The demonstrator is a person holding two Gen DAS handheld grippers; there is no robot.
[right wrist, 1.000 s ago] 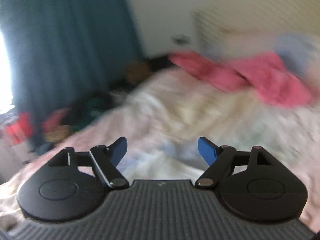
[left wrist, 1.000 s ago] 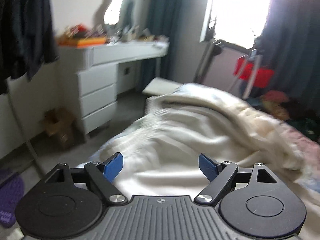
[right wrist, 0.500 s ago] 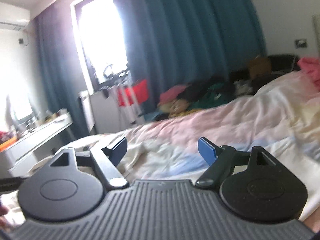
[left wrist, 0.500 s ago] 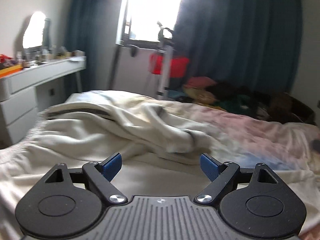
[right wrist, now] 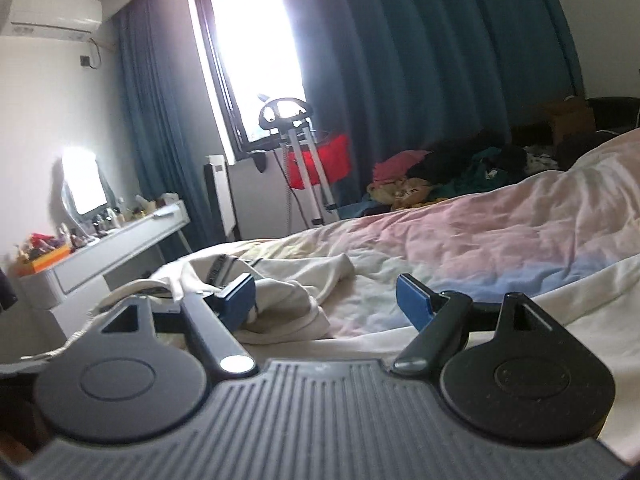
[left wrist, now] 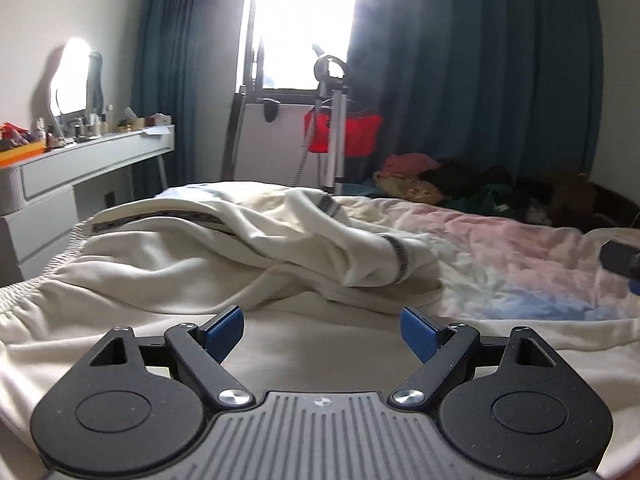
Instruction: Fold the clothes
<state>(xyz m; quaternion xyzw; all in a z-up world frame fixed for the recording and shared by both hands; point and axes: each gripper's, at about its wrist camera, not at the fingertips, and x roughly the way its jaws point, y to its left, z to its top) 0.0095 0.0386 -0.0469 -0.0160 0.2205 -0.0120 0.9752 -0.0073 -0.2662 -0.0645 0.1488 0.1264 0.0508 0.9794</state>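
The right tongs (right wrist: 324,294), blue pads spread wide with nothing between them, hang low over a bed (right wrist: 500,240) covered in a rumpled pink, white and blue quilt. A crumpled cream garment (right wrist: 288,280) with a dark striped band lies just beyond the left pad. Behind, a white counter (right wrist: 120,248) cluttered with bottles carries a mirror (right wrist: 86,188); teal curtains (right wrist: 420,80) frame a bright window (right wrist: 256,40), beside heaped clothes (right wrist: 440,176).
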